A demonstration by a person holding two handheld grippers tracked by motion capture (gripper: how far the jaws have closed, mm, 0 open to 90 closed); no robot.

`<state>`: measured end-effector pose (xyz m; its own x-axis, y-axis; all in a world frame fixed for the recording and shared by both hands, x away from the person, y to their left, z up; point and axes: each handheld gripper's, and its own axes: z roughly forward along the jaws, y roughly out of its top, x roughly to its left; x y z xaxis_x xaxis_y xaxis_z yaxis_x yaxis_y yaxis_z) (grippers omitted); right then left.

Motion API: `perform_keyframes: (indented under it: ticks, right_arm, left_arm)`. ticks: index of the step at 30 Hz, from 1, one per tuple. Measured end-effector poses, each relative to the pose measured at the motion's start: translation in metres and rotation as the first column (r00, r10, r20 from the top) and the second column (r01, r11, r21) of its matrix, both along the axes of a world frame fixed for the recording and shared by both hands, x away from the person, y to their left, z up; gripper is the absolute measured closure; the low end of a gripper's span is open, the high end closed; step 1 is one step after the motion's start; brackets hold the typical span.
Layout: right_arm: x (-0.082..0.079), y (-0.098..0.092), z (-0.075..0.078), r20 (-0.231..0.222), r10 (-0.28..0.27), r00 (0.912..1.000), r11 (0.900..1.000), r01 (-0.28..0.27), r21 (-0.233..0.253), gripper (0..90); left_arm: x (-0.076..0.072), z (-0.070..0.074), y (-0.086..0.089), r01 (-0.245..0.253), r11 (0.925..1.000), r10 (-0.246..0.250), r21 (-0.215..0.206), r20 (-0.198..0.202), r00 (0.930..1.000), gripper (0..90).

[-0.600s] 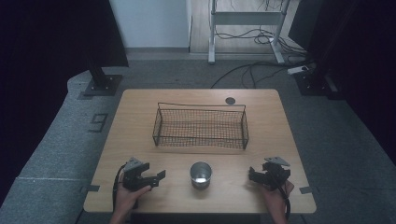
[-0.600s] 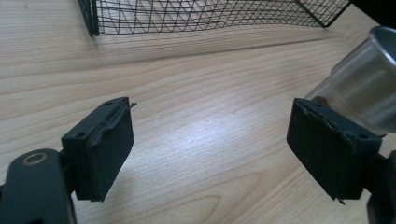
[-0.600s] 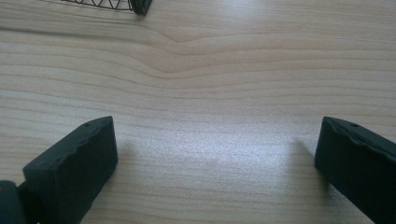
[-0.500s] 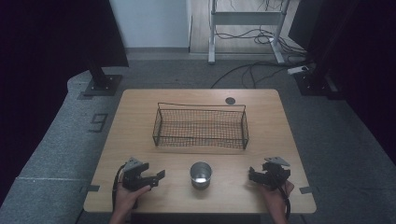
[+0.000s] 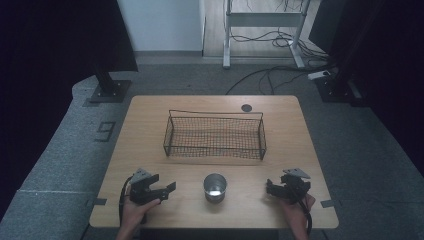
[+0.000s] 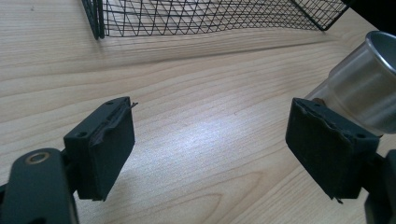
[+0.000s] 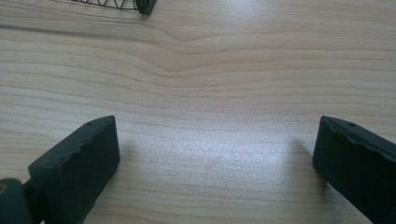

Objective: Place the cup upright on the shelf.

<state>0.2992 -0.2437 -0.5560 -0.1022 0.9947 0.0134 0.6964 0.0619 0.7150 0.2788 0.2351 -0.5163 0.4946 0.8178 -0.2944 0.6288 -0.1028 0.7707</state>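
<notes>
Metal cup (image 6: 362,88) and wire basket (image 6: 210,16) cropped at frame edges.

A mark like the figure 9 (image 5: 105,131) shows on the grey floor.

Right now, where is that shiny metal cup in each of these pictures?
High view: the metal cup stands near the table's front edge, between the two grippers, in front of the wire basket.
Left gripper view: at the right edge, just behind the right-hand jaw.
Right gripper view: not in it.
Shared landmark: the wire basket, at the top of each gripper view.
</notes>
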Motion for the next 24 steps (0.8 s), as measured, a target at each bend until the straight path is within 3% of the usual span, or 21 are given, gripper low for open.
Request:
perform_keyframes:
  ticks: [14, 19, 24]
  right_arm:
    - [-0.002, -0.001, 0.000, 0.006, 0.003, 1.0000, 1.000, -0.003, -0.001, 2.8]
    - [-0.003, -0.001, 0.000, 0.007, 0.006, 1.0000, 1.000, -0.006, 0.000, 3.0]
    - [-0.003, -0.002, 0.000, 0.008, 0.007, 0.9999, 1.000, -0.007, 0.000, 3.0]
  left_arm:
    - [-0.009, 0.018, -0.004, 0.018, 0.9998, -0.018, -0.011, 0.031, 0.9994, 16.6]
    - [-0.009, 0.020, -0.008, 0.028, 0.9988, -0.027, -0.040, 0.024, 0.9993, 16.6]
    - [-0.009, 0.022, -0.011, 0.030, 0.9988, -0.028, -0.039, 0.038, 0.9989, 16.7]
